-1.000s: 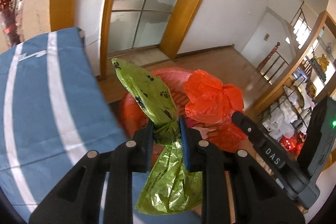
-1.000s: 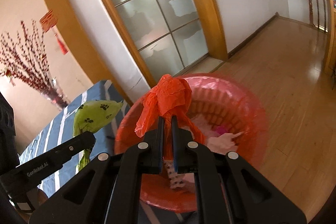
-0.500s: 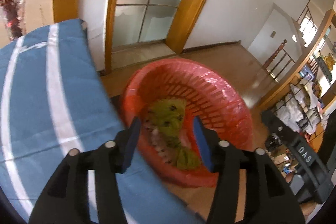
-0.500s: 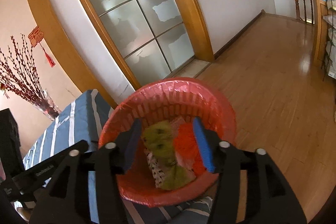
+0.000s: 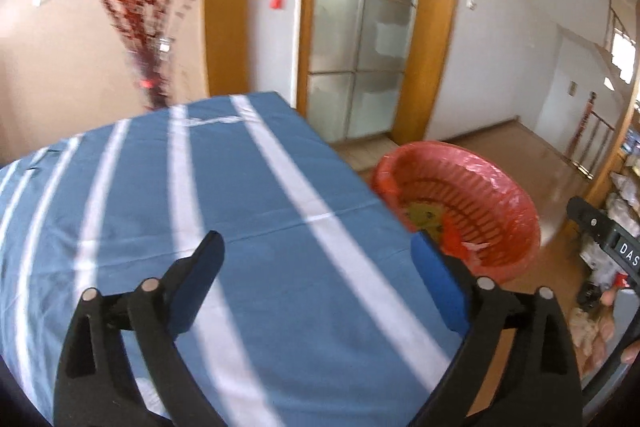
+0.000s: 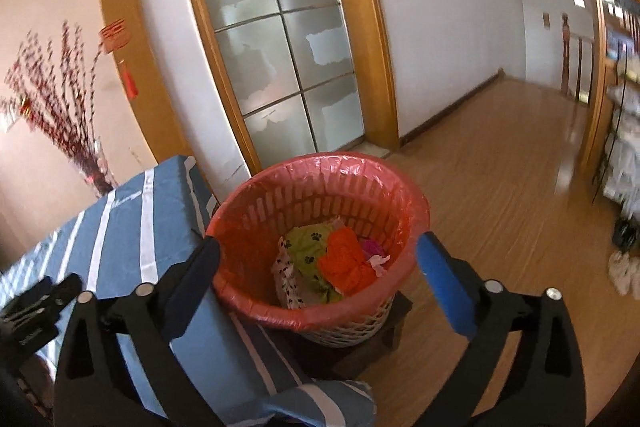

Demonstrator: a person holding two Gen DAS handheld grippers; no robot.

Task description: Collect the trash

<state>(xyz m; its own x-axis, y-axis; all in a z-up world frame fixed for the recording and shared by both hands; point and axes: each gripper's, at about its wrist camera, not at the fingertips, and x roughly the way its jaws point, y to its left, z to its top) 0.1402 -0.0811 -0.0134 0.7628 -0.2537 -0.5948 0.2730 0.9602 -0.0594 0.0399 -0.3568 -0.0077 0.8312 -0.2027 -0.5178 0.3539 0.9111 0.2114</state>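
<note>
A wicker bin with a red liner stands on a low dark stool beside the table. Inside lie a green paw-print bag, an orange bag and a spotted wrapper. My right gripper hovers in front of the bin, its jaws opening wide with nothing held between them. My left gripper is over the blue striped tablecloth, jaws likewise opening wide and empty, with the bin off to its right.
A vase of red blossom branches stands behind the table by the wall. A frosted glass door in a wooden frame is behind the bin. Wooden floor stretches right toward shelves. The other gripper's body shows at right.
Both grippers let go: the green bag and the orange bag dropped into the bin. Both jaws spread wide. The left gripper swung left over the table; the right one drew back.
</note>
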